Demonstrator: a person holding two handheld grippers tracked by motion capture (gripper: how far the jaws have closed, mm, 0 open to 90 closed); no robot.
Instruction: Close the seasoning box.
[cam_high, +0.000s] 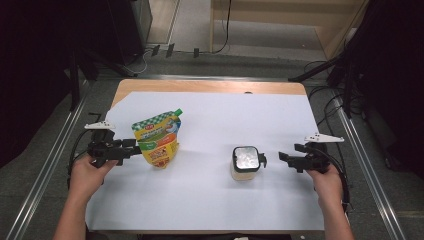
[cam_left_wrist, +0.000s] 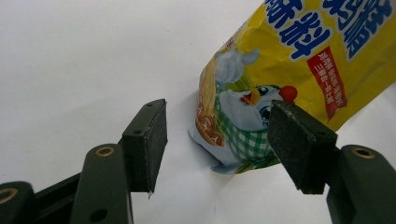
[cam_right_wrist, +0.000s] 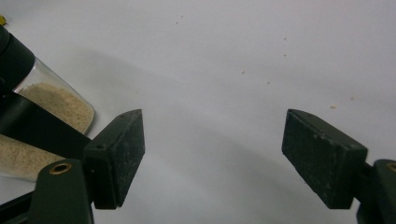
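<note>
Yellow pouch (cam_high: 157, 139) upright on white bench (cam_high: 210, 200), left of centre. Left gripper (cam_high: 136, 146) fingers (cam_left_wrist: 148, 140) apart – pouch's lower corner between them, ungripped. Glass jar (cam_high: 245, 163) right of centre. Right gripper (cam_high: 283, 158) just beside jar – fingers (cam_right_wrist: 122, 151) spread, holding nothing.
</note>
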